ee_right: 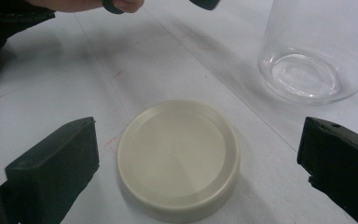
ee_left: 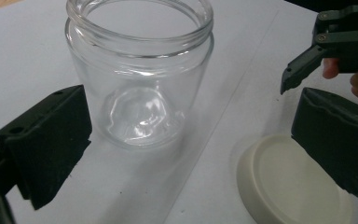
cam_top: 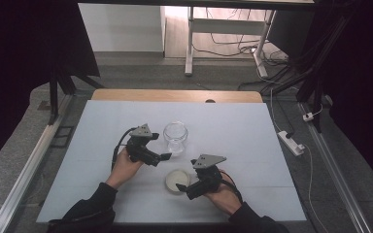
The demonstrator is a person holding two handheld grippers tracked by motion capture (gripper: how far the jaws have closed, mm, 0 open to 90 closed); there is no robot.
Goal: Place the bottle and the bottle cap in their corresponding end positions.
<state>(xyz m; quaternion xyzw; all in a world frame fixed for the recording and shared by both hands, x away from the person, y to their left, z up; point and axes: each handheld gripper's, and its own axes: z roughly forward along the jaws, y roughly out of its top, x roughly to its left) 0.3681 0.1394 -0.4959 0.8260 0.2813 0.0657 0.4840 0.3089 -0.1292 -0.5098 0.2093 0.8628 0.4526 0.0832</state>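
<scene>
A pale table (cam_top: 252, 126) carries an open, upright glass jar (cam_top: 175, 136) near its middle, empty. Nearer the person and slightly right lies a flat cream lid (cam_top: 177, 180), apart from the jar. The left gripper (cam_top: 164, 157) sits just left of the jar, jaws apart, empty. The right gripper (cam_top: 180, 187) is closest to the lid: its spread jaws flank it without touching, so this hand looks set to grasp it.

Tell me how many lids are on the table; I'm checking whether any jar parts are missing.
1. The lid lies flat on the table, near the person's edge, in front of the open jar and between the right gripper's open jaws. No other lid is visible.
</scene>
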